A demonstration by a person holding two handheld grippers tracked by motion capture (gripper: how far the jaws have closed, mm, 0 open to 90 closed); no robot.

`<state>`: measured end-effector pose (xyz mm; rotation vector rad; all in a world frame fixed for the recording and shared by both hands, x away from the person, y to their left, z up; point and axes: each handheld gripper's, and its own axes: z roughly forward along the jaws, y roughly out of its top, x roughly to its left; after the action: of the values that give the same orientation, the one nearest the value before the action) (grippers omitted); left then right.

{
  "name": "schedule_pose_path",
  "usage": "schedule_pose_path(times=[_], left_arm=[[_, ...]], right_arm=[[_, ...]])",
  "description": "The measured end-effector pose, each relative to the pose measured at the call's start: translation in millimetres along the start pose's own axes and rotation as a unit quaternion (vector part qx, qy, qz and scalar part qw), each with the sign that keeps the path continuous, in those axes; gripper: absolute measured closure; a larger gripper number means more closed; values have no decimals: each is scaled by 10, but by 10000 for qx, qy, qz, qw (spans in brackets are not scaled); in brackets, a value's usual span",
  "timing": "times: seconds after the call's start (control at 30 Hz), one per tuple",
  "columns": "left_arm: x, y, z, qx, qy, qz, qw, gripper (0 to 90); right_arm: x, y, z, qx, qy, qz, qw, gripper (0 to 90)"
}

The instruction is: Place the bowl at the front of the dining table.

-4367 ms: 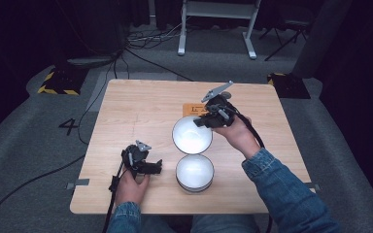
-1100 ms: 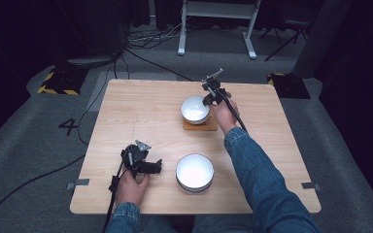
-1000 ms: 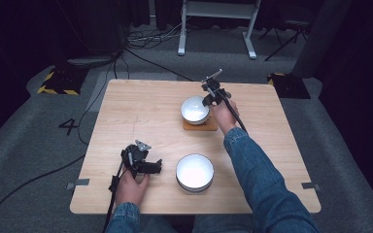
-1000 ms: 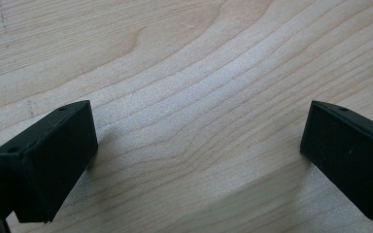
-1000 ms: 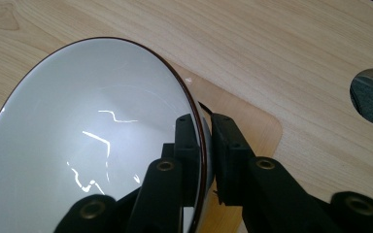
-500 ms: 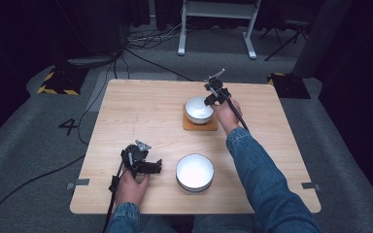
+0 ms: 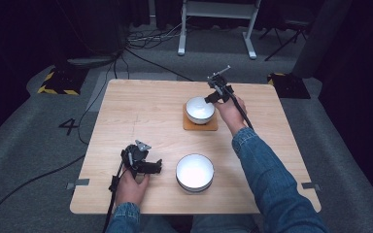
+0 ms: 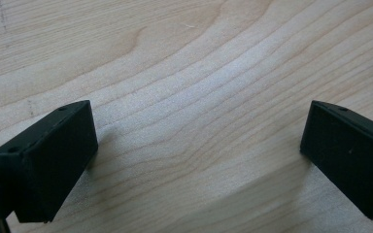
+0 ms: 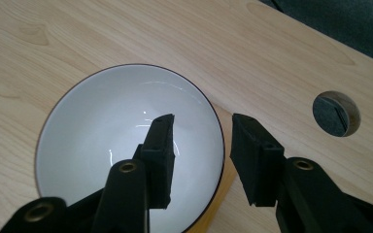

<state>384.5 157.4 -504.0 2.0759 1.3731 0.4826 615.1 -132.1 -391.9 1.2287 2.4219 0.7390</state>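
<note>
right gripper (image 9: 201,145) part-open astride the white bowl's (image 9: 102,145) rim; left gripper (image 8: 199,155) wide open, empty

White frame legs (image 7: 217,24), floor cables (image 7: 145,41), hazard-striped block (image 7: 58,82).

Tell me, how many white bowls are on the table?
2. One bowl sits on the orange mat at the far side, with the right claw straddling its rim. The other bowl sits near the front edge.

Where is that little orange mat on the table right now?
In the high view the orange mat lies on the table's far right part, under a white bowl, with the right gripper at that bowl's rim.
</note>
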Motion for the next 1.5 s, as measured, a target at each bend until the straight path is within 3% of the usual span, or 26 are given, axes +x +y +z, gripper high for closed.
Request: schedule_pose_path(times=[0.43,0.57,0.7,0.87,1.5], left_arm=[[-1,0,-1,-4,16,-5,10000,2],[1,1,-2,1,9,0,10000,2],[0,1,-2,1,11,-5,10000,2],[-1,0,-2,0,13,-7,10000,2],[2,-2,-4,11,-26,3,10000,2]], right_arm=[[82,-57,-513,-419,539,-311,9972,579],[111,-115,-665,-511,596,-540,9955,573],[131,-206,-799,-591,748,-569,9938,572],[69,-355,-952,-641,763,-663,9928,571],[-154,-951,-1467,-825,726,-449,9929,552]])
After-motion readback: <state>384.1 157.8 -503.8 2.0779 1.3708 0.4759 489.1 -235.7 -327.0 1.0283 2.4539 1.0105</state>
